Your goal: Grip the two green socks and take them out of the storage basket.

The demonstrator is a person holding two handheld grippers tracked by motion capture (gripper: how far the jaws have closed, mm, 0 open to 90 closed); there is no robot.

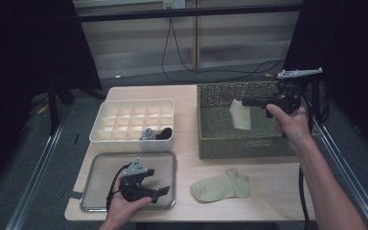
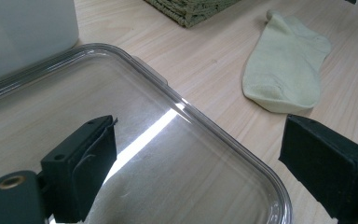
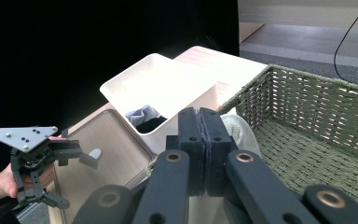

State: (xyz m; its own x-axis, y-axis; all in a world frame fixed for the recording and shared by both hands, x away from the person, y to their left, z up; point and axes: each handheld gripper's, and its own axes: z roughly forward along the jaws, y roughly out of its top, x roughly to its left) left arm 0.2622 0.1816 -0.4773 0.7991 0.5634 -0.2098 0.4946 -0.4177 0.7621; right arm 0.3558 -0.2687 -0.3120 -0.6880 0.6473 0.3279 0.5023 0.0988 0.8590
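We see pale yellow-green sock (image 1: pixel 240 114) dangling, pinched by right hand-held gripper (image 1: pixel 246 101), upper right; left hand-held gripper (image 1: pixel 163 192) spread.

A pale yellow-green sock (image 1: pixel 221 187) lies near the worktop's (image 1: pixel 191 158) front edge; the worktop is light wood grain. The woven basket (image 1: pixel 220 139) is olive green, the divided box (image 1: pixel 132 140) cream.

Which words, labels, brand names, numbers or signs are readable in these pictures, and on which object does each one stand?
None: no readable text appears in any view.
The white plastic divided organiser box, the green woven basket, the pale green sock on the table, the clear plastic lid and both grippers, left and right, carry no visible print.
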